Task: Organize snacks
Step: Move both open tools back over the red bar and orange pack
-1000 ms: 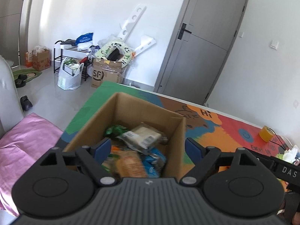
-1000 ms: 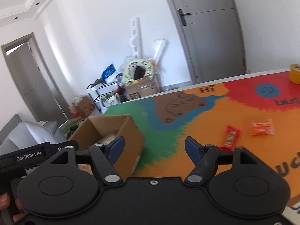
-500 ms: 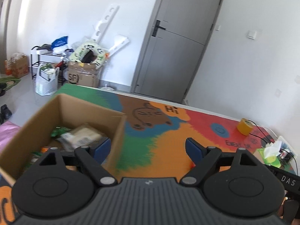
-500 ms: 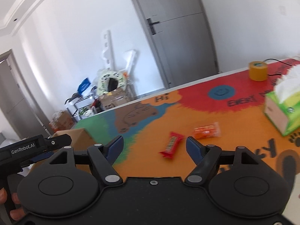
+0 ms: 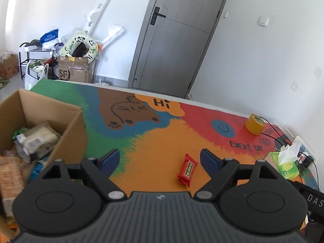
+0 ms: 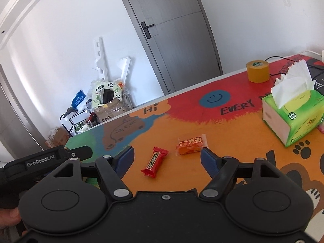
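Note:
A red snack bar (image 5: 187,170) (image 6: 155,161) lies on the orange part of the colourful table mat (image 5: 158,141). An orange snack packet (image 6: 191,146) lies just to its right in the right wrist view. A cardboard box (image 5: 66,121) holding several snack packets stands at the left. My left gripper (image 5: 159,160) hangs open above the mat, the red bar close to its right finger, nothing between the fingers. My right gripper (image 6: 167,158) is open too, with both snacks lying on the mat beyond its fingertips.
A green tissue box (image 6: 293,119) (image 5: 285,165) and a yellow tape roll (image 6: 257,71) (image 5: 254,124) stand at the right with black cables. Behind the table are a grey door (image 5: 178,36), boxes and a rack on the floor. The left gripper's body (image 6: 40,160) shows at the left.
Both grippers have swung right, away from the cardboard box and toward the mat's orange middle. The two snacks now lie close before the right gripper. Both stay open.

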The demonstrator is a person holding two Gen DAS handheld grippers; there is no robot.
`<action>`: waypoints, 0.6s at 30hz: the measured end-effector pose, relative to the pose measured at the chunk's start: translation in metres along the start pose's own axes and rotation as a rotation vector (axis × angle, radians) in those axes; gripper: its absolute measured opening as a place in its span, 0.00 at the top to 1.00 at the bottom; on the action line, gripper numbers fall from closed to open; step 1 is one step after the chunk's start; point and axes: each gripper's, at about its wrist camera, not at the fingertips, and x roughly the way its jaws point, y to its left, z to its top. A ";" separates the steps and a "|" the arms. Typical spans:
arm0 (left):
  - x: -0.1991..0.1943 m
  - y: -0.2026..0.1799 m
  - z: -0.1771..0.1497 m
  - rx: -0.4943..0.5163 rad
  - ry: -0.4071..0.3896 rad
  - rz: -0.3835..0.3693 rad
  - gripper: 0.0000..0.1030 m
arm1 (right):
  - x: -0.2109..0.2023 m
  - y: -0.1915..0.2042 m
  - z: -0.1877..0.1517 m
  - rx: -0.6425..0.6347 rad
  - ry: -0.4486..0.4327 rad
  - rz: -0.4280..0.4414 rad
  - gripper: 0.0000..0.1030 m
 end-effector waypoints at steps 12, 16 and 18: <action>0.044 -0.017 -0.004 -0.006 0.071 -0.006 0.22 | 0.027 -0.017 0.012 0.017 0.022 -0.024 0.29; 0.062 -0.023 -0.007 0.000 0.103 -0.014 0.30 | 0.039 -0.025 0.013 0.037 0.035 -0.039 0.29; 0.072 -0.027 -0.010 0.006 0.118 -0.018 0.33 | 0.046 -0.028 0.013 0.043 0.042 -0.044 0.29</action>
